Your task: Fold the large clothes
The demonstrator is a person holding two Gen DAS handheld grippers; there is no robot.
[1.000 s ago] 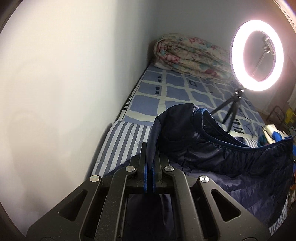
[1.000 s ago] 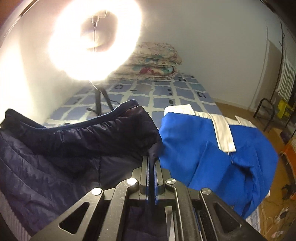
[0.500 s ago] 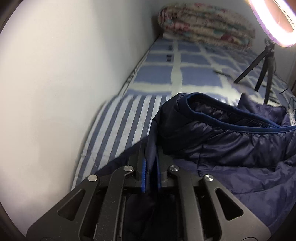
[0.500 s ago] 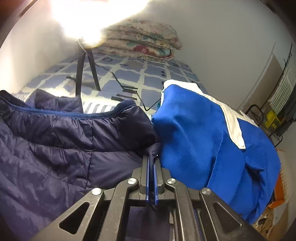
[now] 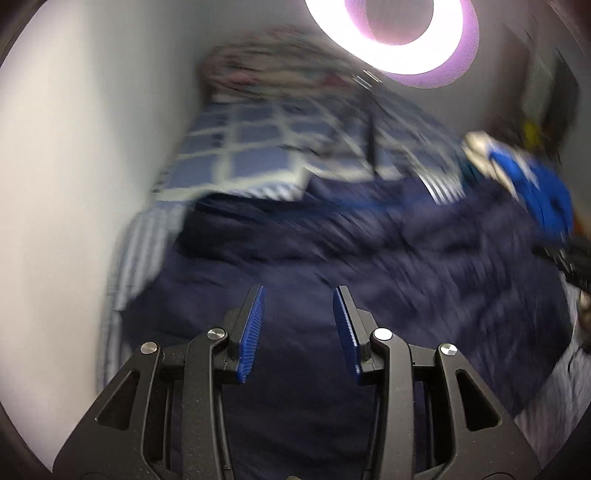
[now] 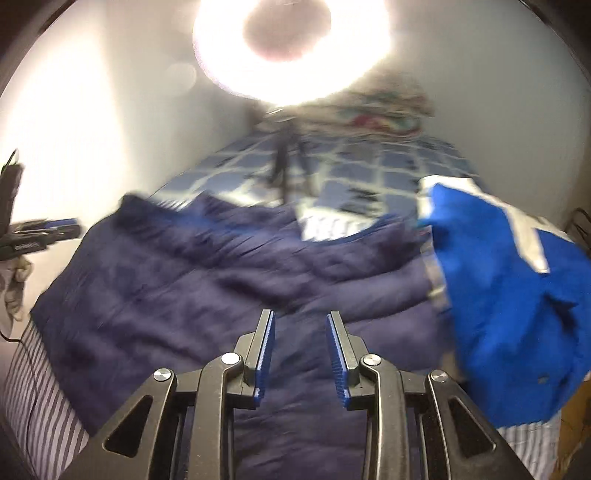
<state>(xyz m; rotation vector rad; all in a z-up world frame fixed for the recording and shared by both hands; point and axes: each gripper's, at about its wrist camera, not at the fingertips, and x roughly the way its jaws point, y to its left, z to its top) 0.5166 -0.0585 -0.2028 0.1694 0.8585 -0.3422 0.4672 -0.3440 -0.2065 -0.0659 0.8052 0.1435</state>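
Note:
A dark navy quilted jacket [image 5: 369, 258] [image 6: 207, 280] lies spread across the striped bed sheet [image 5: 125, 266]. My left gripper [image 5: 298, 295] hovers over its near left part, its jaws opening, with nothing pinched between the blue pads. Over the jacket's near right part my right gripper [image 6: 300, 321] is opening too, its pads apart and free of cloth. The left gripper [image 6: 40, 232] also shows at the left edge of the right wrist view, and the right gripper [image 5: 569, 258] at the right edge of the left wrist view. Both views are blurred by motion.
A bright blue garment with white trim [image 6: 509, 295] [image 5: 535, 192] lies heaped right of the jacket. A ring light [image 5: 391, 33] [image 6: 291, 40] on a tripod [image 6: 284, 166] stands on the checked bedding [image 5: 258, 147]. A folded floral quilt [image 6: 384, 110] lies at the far end. A white wall [image 5: 74, 184] borders the left.
Both grippers have let go of the navy jacket's edge and opened. The jacket has dropped flat on the bed, and both views have pulled back and swung.

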